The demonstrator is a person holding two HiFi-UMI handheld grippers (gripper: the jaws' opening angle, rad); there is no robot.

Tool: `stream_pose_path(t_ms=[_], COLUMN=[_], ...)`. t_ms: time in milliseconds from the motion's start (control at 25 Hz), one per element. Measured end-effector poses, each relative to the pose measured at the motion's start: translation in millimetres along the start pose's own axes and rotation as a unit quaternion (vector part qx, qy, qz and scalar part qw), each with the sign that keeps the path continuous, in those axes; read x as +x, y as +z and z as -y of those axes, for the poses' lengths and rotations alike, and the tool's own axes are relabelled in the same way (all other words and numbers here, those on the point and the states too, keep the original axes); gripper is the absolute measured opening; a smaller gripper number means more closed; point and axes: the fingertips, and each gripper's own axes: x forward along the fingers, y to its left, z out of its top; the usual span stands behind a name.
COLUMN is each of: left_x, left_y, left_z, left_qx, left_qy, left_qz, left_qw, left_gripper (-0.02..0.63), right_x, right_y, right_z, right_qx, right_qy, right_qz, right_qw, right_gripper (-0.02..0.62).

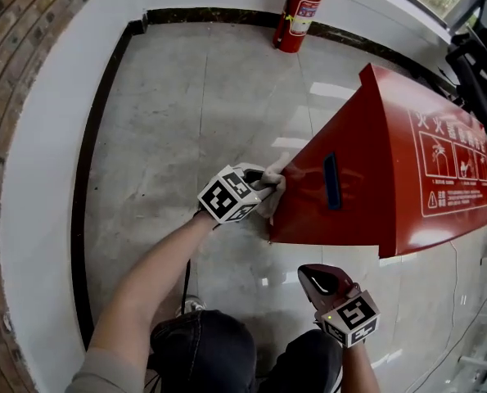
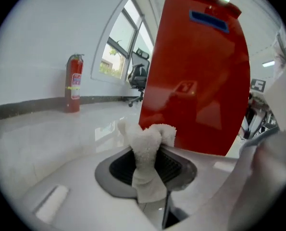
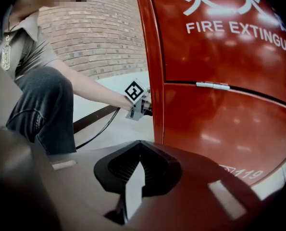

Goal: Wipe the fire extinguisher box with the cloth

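Nearest the person, the right gripper (image 1: 323,282) (image 3: 139,171) is held low over the floor (image 1: 194,121) with its jaws closed on nothing, just short of the front panel of the fire extinguisher box (image 1: 366,162) (image 3: 219,119). Beyond it, the left gripper (image 1: 262,185) (image 2: 150,150) is clamped on a narrow fold of the white cloth (image 1: 275,188) (image 2: 147,148), which is carried at the near lower edge of the box's side panel (image 2: 195,71). The box stands on the floor, and a blue slot (image 1: 331,181) (image 2: 208,19) is set in that side panel.

Risks, as judged:
- The cloth is pinched by a thin fold only, so it could be pulled out of the jaws if it is dragged hard along the box's sharp edge.
- Little cloth projects past the jaws, so the paint could be scraped by the gripper tips if they are pressed in too far.
- The box is not braced by the right gripper, so it could be pushed sideways or rocked by a firm stroke.

Limits of view:
- Contact between cloth and panel is not confirmed in the left gripper view, where the tuft is seen only just before the red surface.
- The box's base and far side are hidden.
- The lettering is cut off in the right gripper view.

Farther off, a fire extinguisher (image 1: 300,11) (image 2: 74,83) stands against the wall, and an office chair (image 2: 139,76) is seen below the window (image 2: 118,57).
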Motion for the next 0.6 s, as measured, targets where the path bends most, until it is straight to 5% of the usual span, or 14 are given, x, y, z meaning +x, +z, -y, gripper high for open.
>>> stream_pose_path(t_ms=[360, 600], left_x=[-96, -139], left_y=[184, 253], left_z=[42, 65], left_qx=[0.131, 0.127], left_qy=[-0.004, -0.017], left_qz=[0.011, 0.003], left_qw=[0.9913, 0.9918], left_gripper=[0.103, 0.103], right_x=[-79, -143], right_y=[76, 143], right_z=[-59, -68], right_qx=[0.027, 0.059], right_qy=[0.050, 0.050], right_qz=[-0.009, -0.017], right_qw=[0.998, 0.997], right_gripper=[0.025, 0.023])
